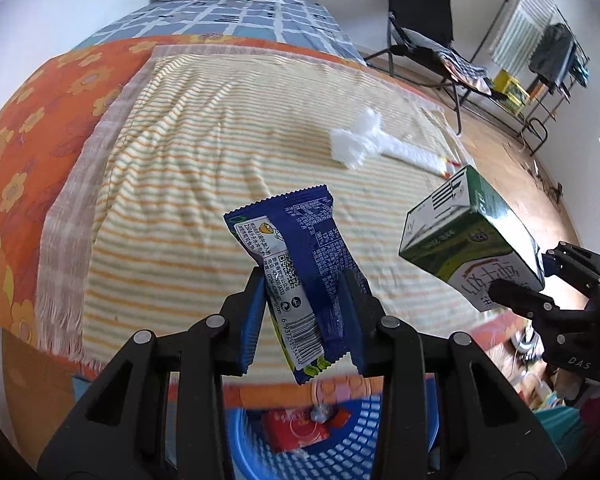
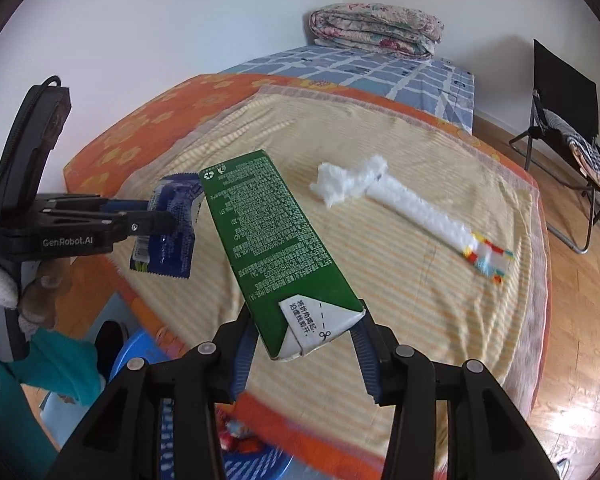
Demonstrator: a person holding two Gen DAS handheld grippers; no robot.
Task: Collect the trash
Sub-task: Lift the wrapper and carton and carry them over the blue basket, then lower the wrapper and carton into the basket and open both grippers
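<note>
My left gripper (image 1: 302,316) is shut on a blue snack wrapper (image 1: 300,256) and holds it up over the bed's near edge, above a blue basket (image 1: 376,432). The wrapper also shows in the right wrist view (image 2: 168,228), held by the left gripper (image 2: 160,220). My right gripper (image 2: 304,348) is shut on a green milk carton (image 2: 276,248), held tilted above the bed; the carton shows in the left wrist view (image 1: 472,240) at the right. A white paper wrapper with crumpled tissue (image 1: 376,144) lies on the striped blanket (image 1: 204,184), also seen in the right wrist view (image 2: 396,204).
The blue basket holds a red packet (image 1: 296,432). The bed has an orange flowered sheet (image 1: 24,128) and a folded quilt (image 2: 376,28) at its far end. A black folding chair (image 1: 424,32) and a clothes rack (image 1: 552,60) stand on the wooden floor at the right.
</note>
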